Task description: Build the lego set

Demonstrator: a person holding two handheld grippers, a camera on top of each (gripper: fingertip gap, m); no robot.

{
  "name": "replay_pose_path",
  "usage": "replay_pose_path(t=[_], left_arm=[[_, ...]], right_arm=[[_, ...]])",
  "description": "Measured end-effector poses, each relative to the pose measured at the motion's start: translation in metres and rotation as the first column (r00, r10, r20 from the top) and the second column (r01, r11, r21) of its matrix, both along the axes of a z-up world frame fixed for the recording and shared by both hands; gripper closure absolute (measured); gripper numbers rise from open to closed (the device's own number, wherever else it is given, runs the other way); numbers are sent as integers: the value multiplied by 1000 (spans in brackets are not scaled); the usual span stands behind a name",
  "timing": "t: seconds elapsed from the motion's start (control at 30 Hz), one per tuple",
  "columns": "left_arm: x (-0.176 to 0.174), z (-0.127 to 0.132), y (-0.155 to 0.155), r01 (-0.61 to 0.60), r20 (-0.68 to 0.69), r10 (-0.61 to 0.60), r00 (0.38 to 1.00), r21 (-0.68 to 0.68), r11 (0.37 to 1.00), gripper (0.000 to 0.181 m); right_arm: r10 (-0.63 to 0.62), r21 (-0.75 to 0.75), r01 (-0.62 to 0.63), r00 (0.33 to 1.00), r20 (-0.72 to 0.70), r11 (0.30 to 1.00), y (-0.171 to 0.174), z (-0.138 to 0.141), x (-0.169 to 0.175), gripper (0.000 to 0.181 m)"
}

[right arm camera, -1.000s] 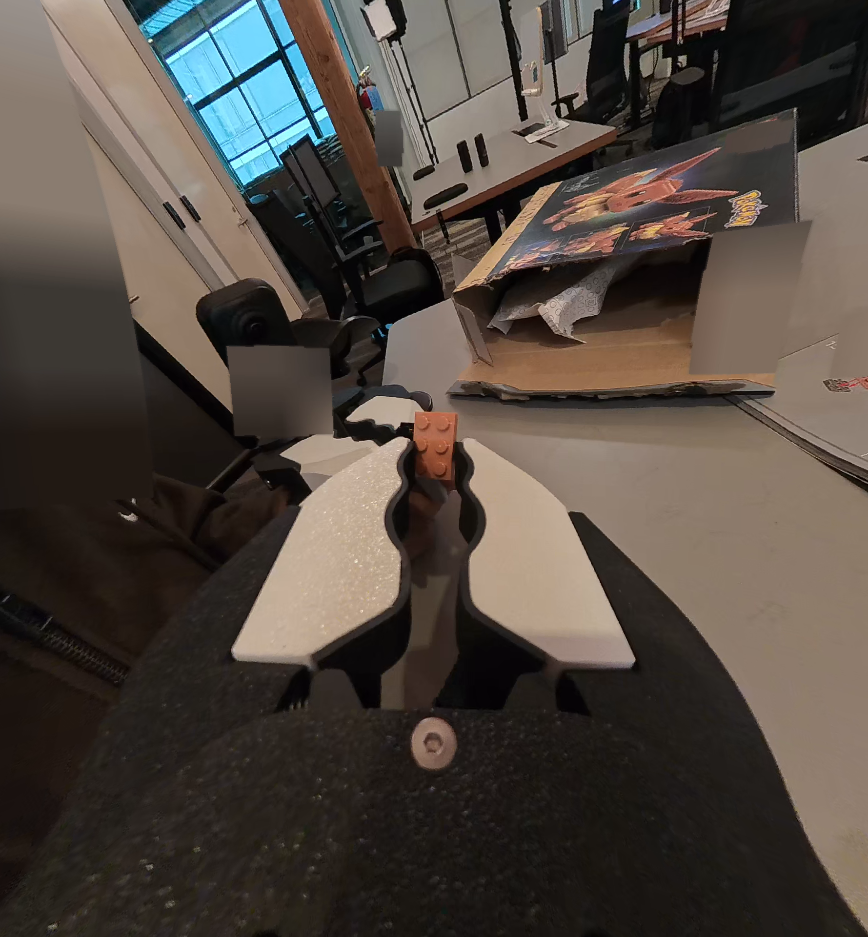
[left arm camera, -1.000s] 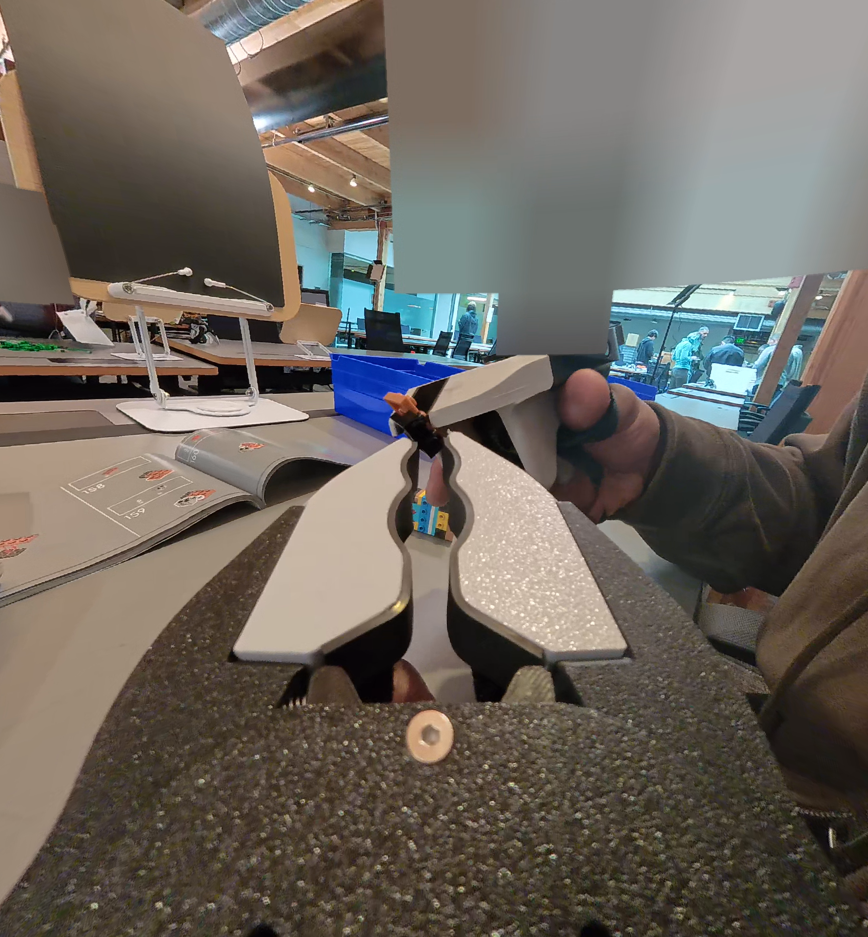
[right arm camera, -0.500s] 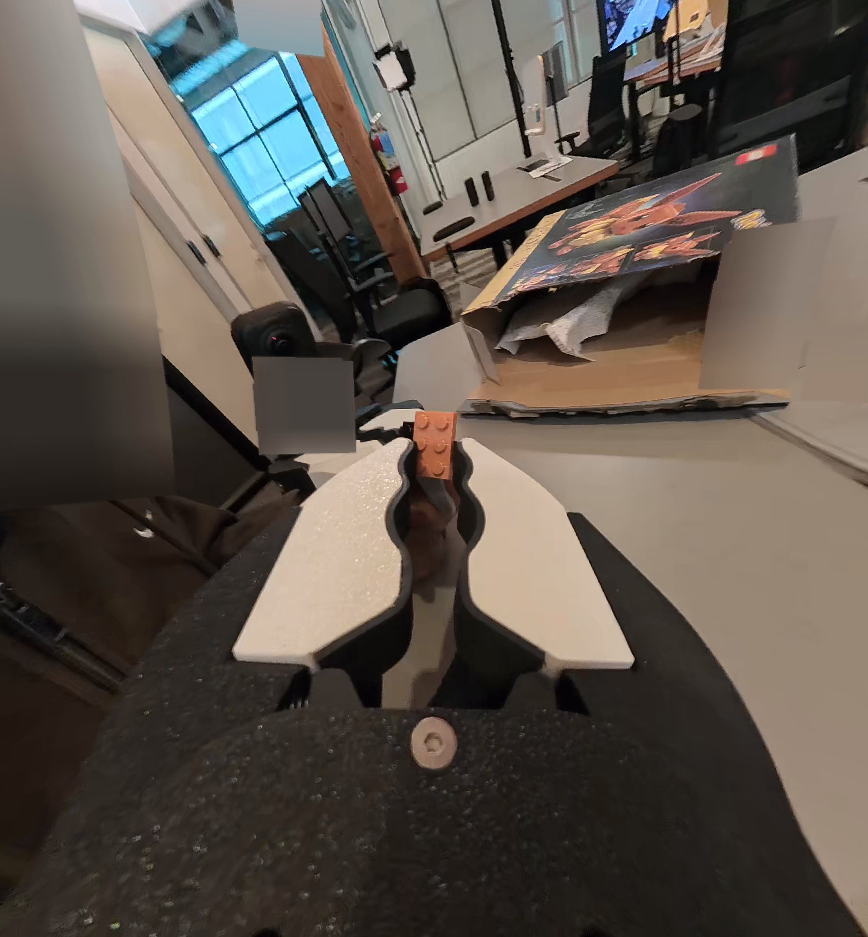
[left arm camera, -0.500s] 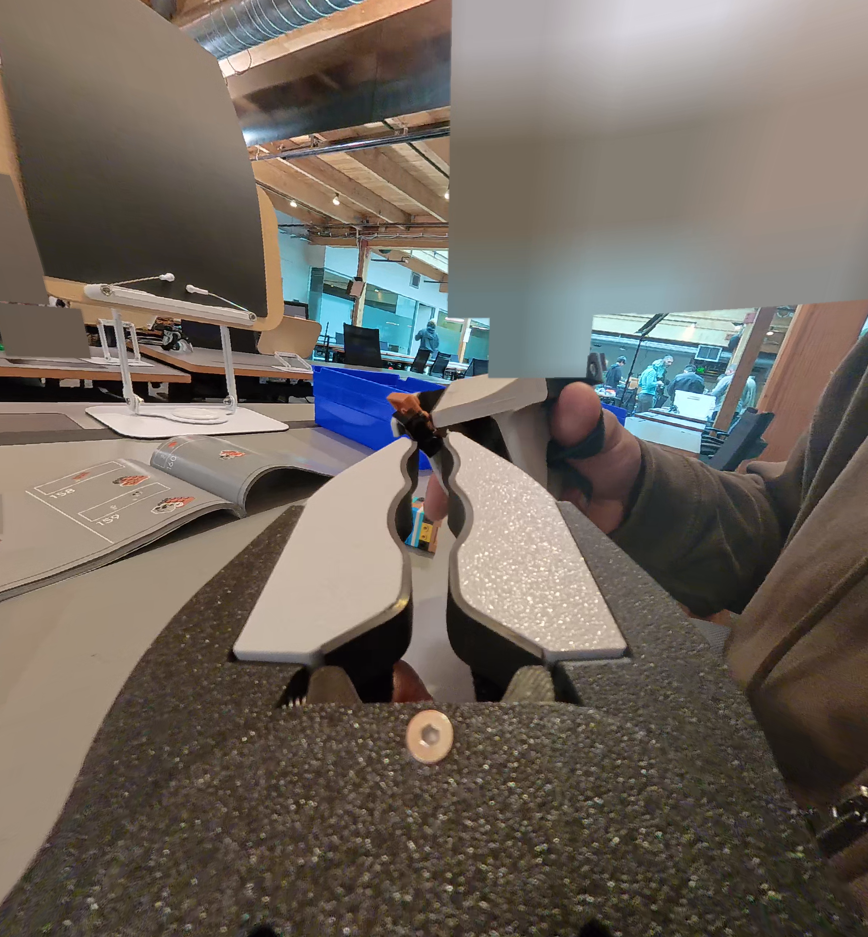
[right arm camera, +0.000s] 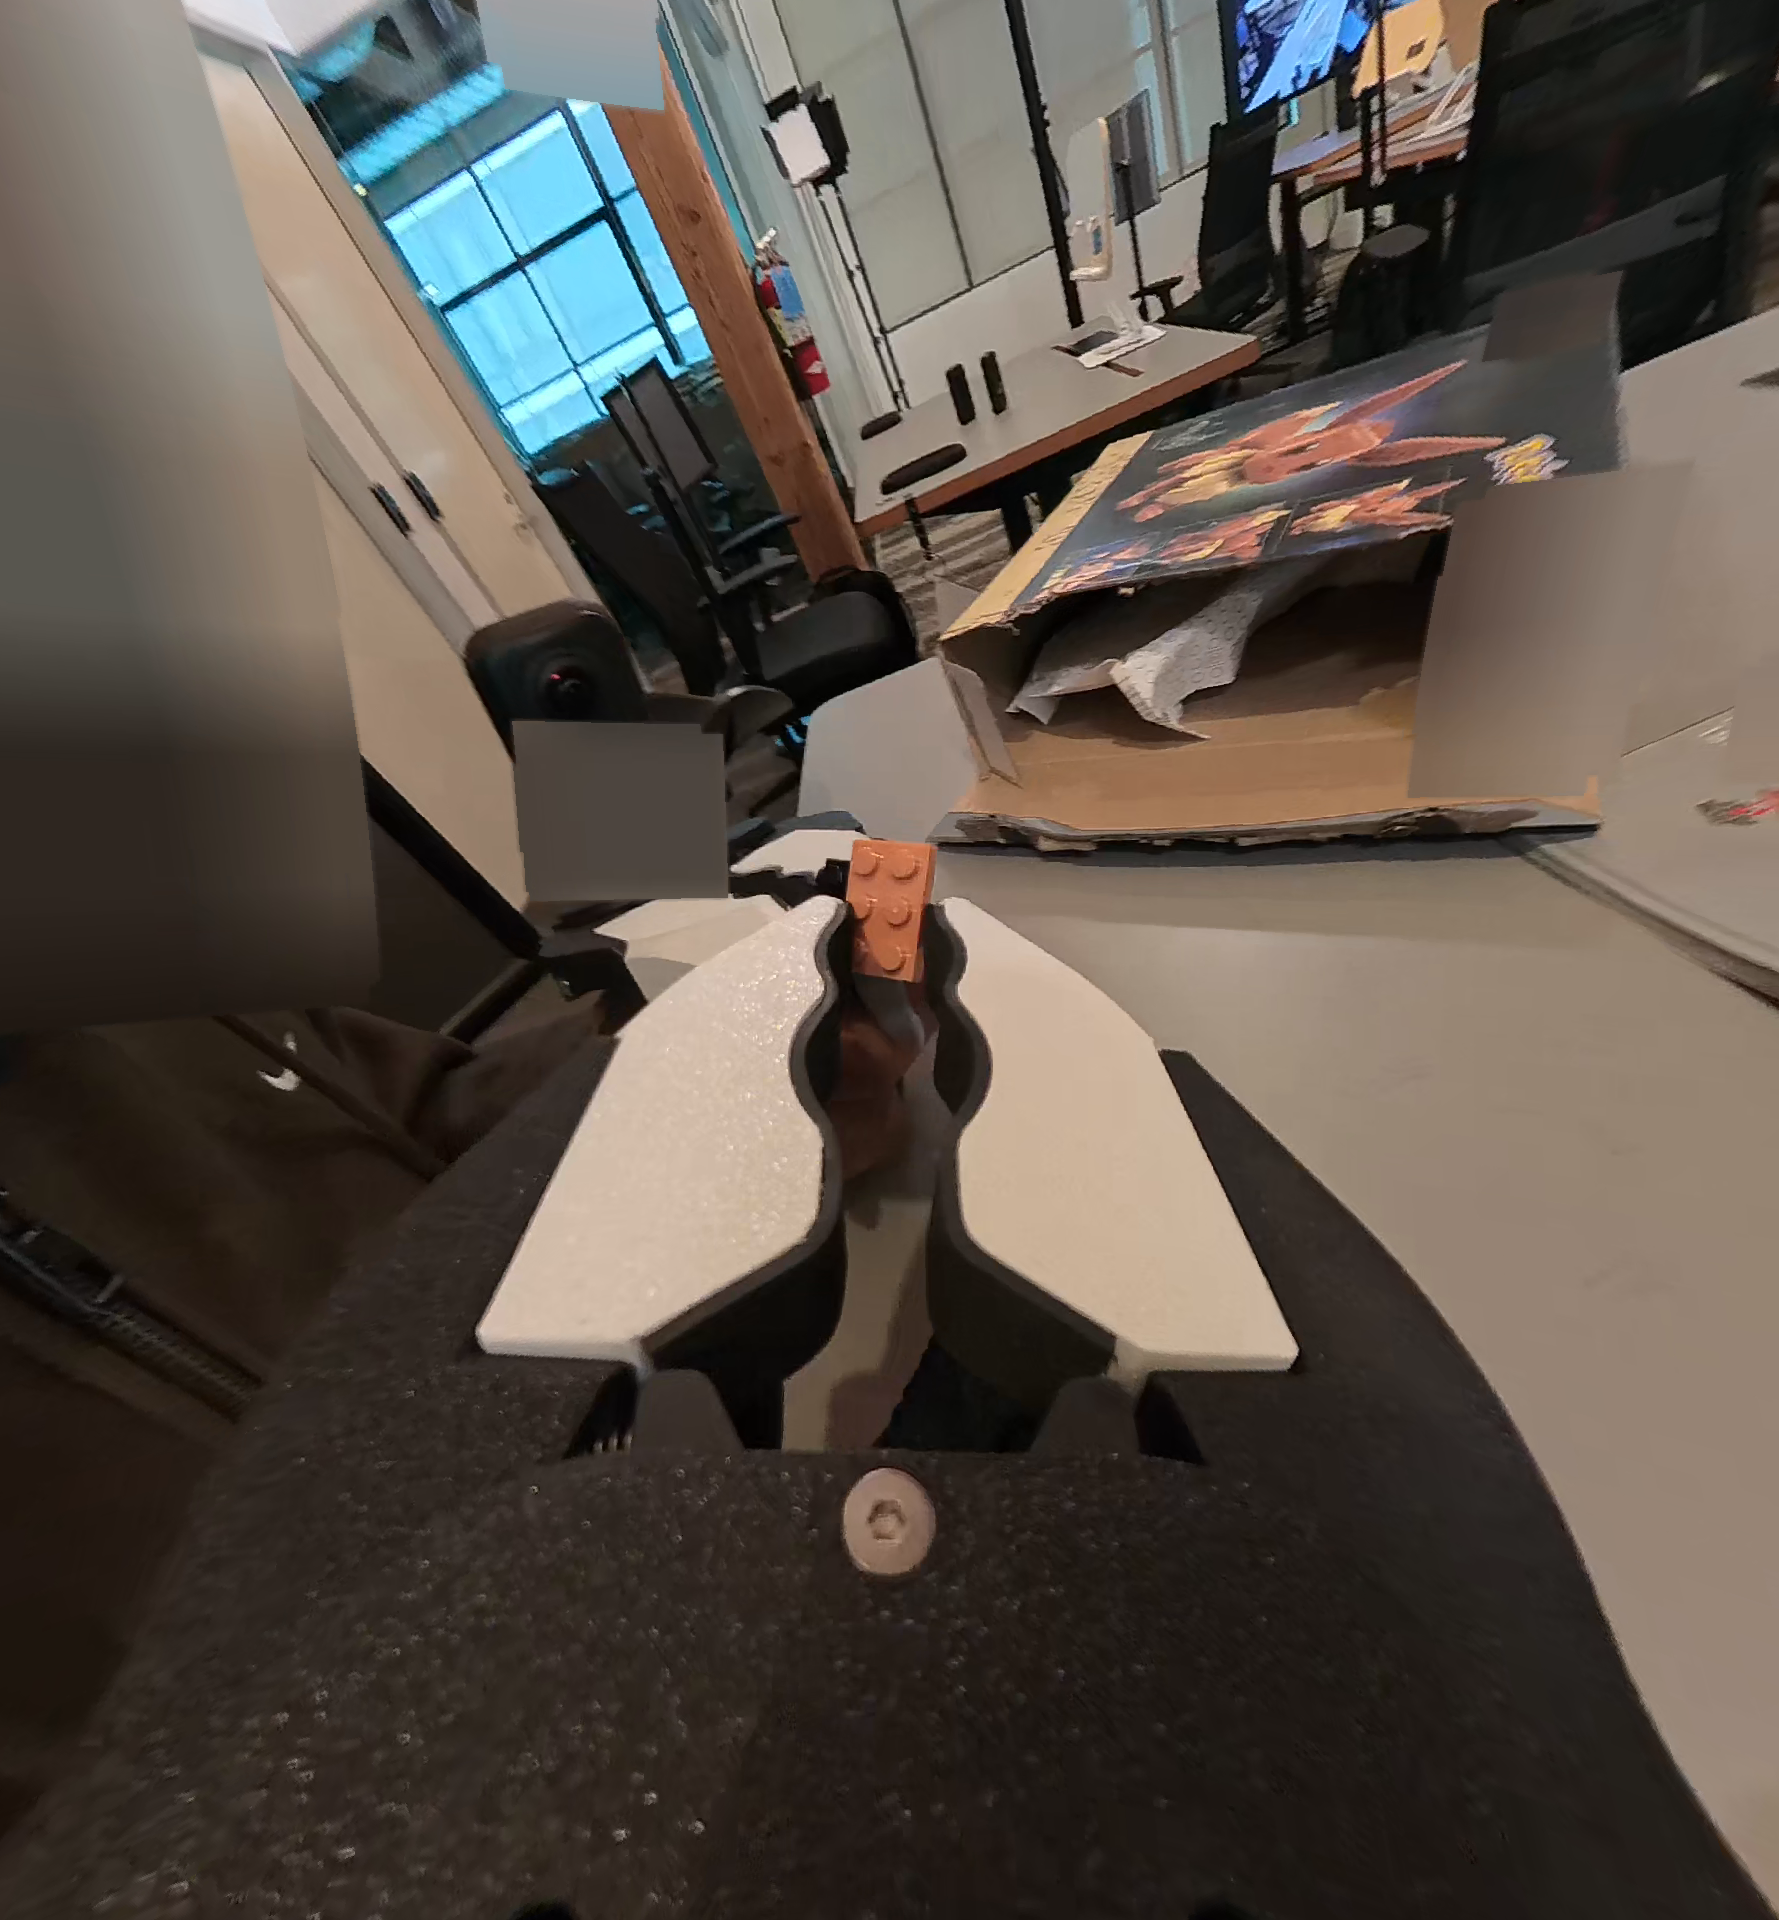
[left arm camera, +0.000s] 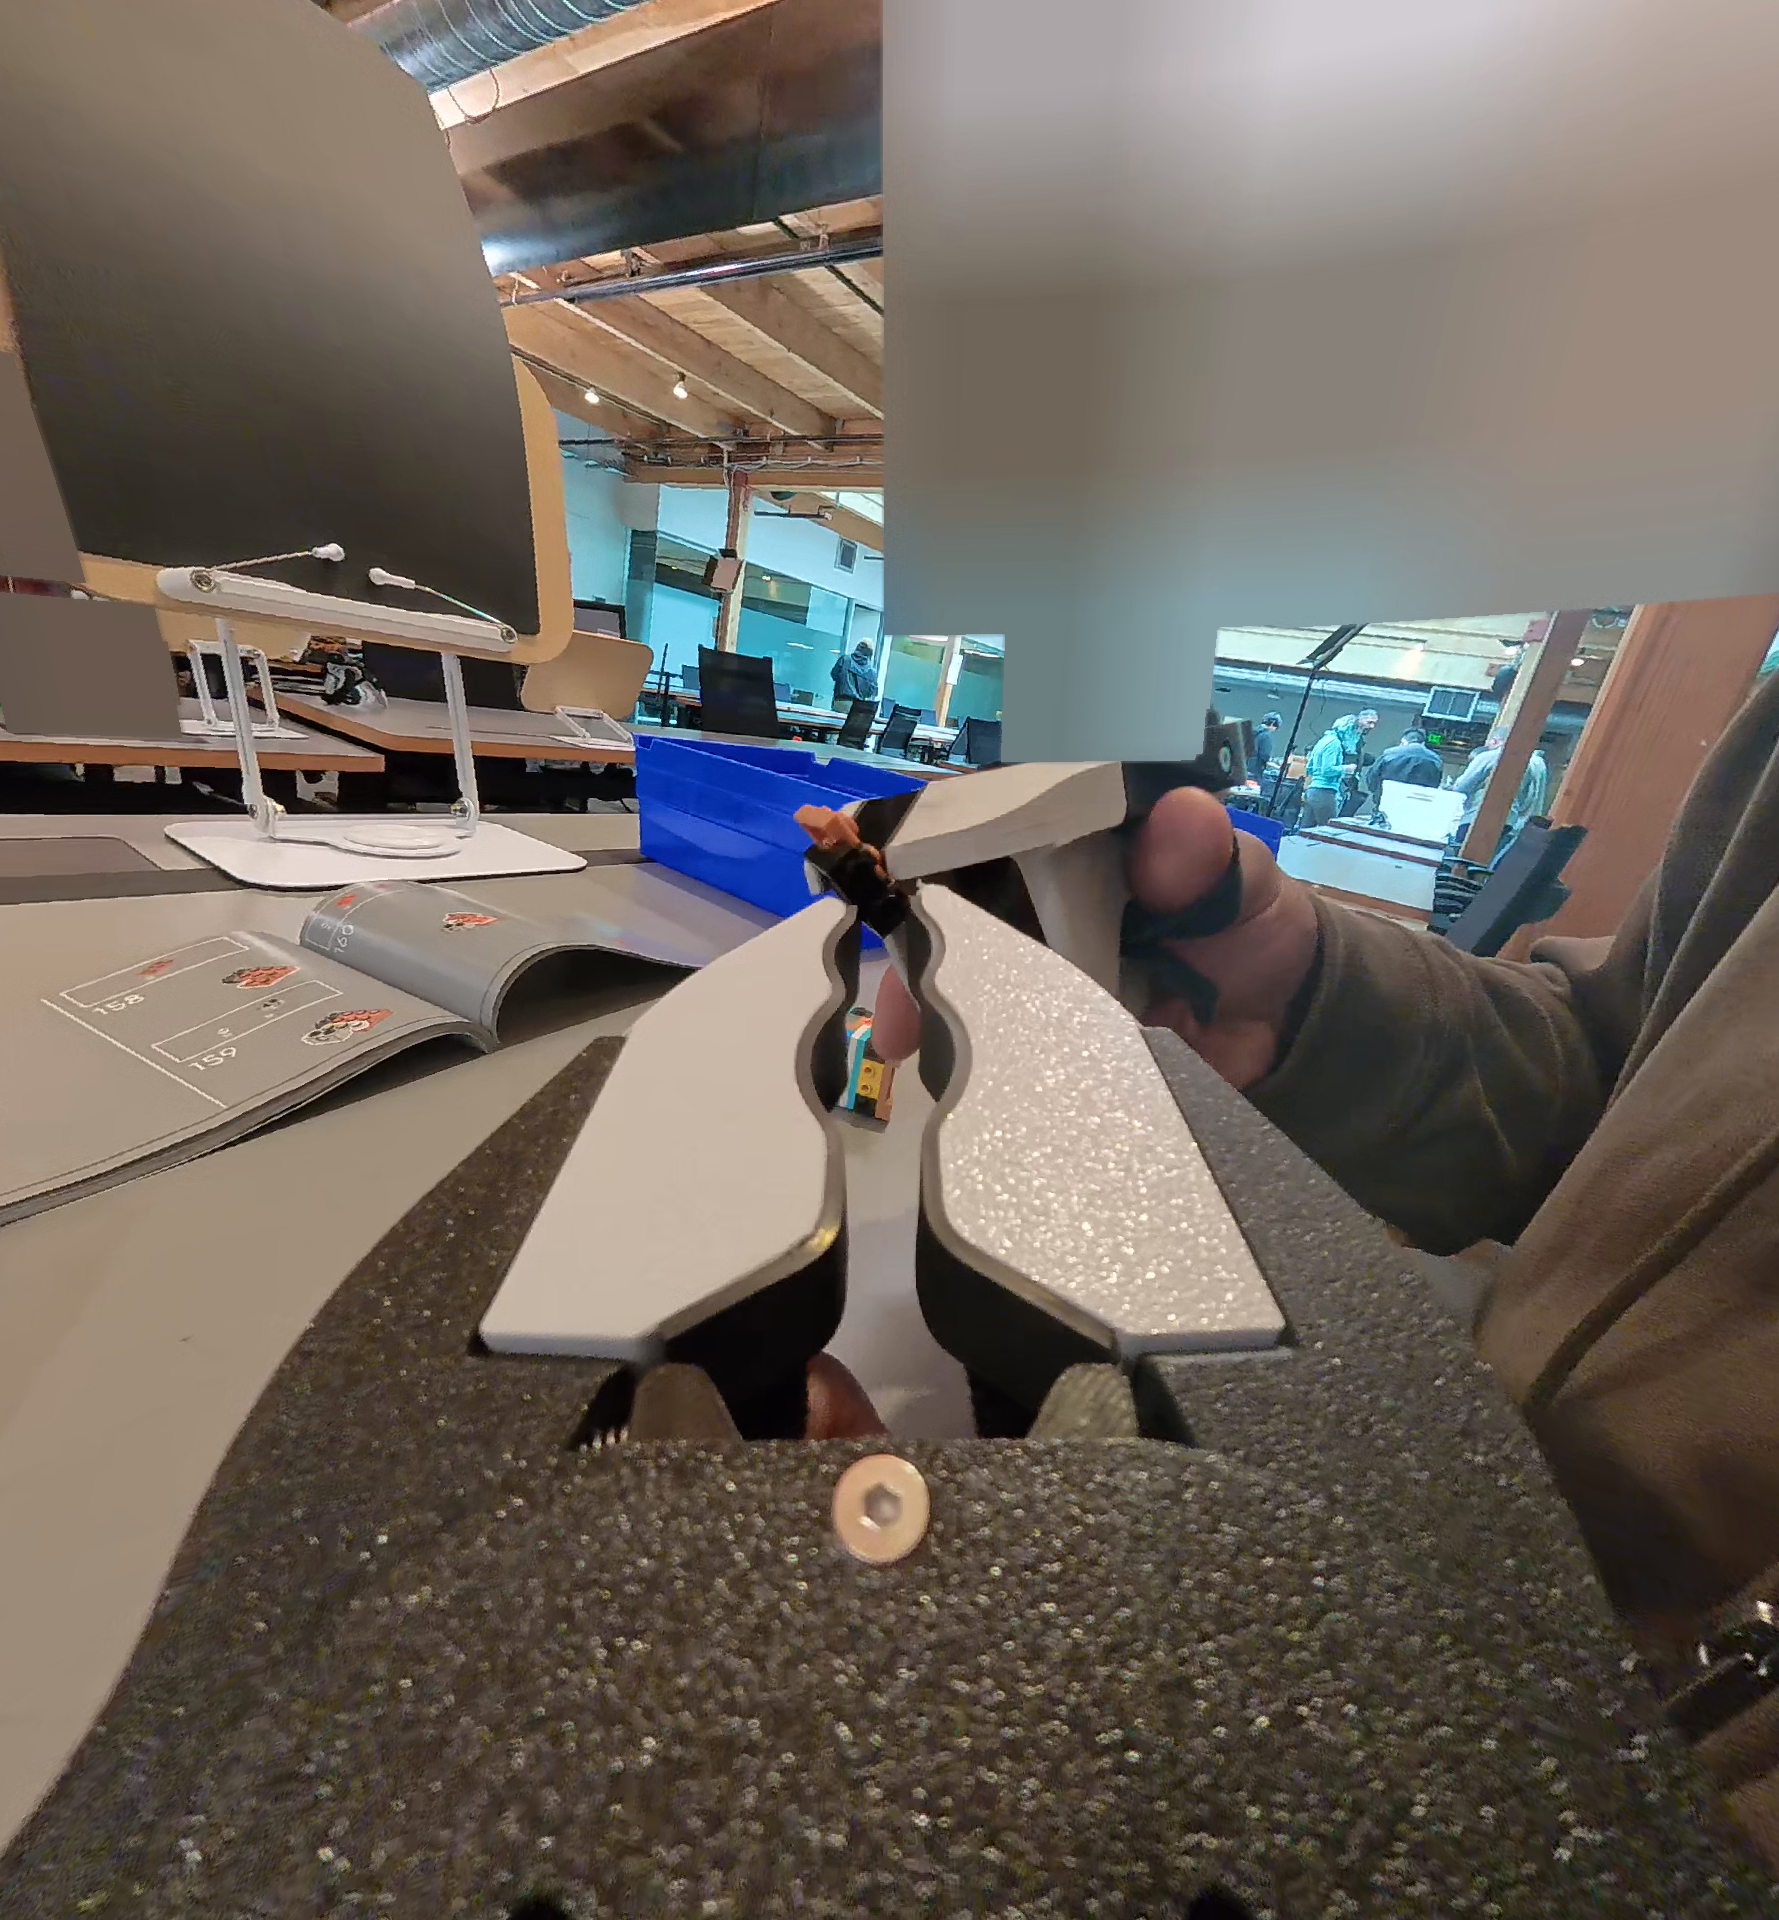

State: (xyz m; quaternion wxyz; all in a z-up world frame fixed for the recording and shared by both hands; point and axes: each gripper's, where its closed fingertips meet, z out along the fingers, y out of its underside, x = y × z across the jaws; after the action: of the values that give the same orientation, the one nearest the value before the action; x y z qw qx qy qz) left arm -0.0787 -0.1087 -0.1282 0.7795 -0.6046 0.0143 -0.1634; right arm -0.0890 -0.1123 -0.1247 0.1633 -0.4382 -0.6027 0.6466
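Gripping, right gripper (right arm camera: 890,930): tongs drawn narrow, pinching an orange plate (right arm camera: 891,906) at the very tips; studs face the camera, far end pokes up past the fingertips.
Gripping, left gripper (left arm camera: 869,912): tongs nearly closed, tips clamped on a small black piece (left arm camera: 877,894) with a bit of orange on it.
Meeting point: both sets of tips raised above the desk (left arm camera: 137,1351), touching or just short of it; orange plate just above and beside the black piece in the left wrist view; cannot tell whether already joined.
Right hand (left arm camera: 1197,914): wrapped around the right gripper's handle, brown sleeve behind.
Small build (left arm camera: 864,1075): teal, yellow and orange, standing on the desk, seen through the gap between the left gripper's fingers, with a fingertip just above it.
Instruction booklet (left arm camera: 241,997): lying open toward the desk's left edge in the left wrist view.
Blue bin (left arm camera: 739,821): behind the booklet, near the desk's far edge.
White stand (left arm camera: 376,831): left of the bin, carrying a dark panel.
Set box (right arm camera: 1280,623): open on its side near the desk's far edge in the right wrist view, crumpled paper bags inside.
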Motion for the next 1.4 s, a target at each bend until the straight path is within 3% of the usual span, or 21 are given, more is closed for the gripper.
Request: replay_pose_path(t=[0.27,0.73,1.03,1.4], left_arm=[[2,-1,1,-11,-30,11,999,-12,1000,173],[8,-2,0,-23,-113,22,993,-7,1000,173],[9,-6,2,-73,-179,67,982,-26,997,173],[17,-6,1,-55,-234,52,971,-5,998,174]], right_arm=[[-13,41,14,1000,-12,999,1,-2,2,168],[52,-27,-51,998,40,998,-1,-3,9,169],[35,74,-36,999,17,997,2,-6,9,168],[129,-75,-121,986,108,990,0,-5,15,169]])
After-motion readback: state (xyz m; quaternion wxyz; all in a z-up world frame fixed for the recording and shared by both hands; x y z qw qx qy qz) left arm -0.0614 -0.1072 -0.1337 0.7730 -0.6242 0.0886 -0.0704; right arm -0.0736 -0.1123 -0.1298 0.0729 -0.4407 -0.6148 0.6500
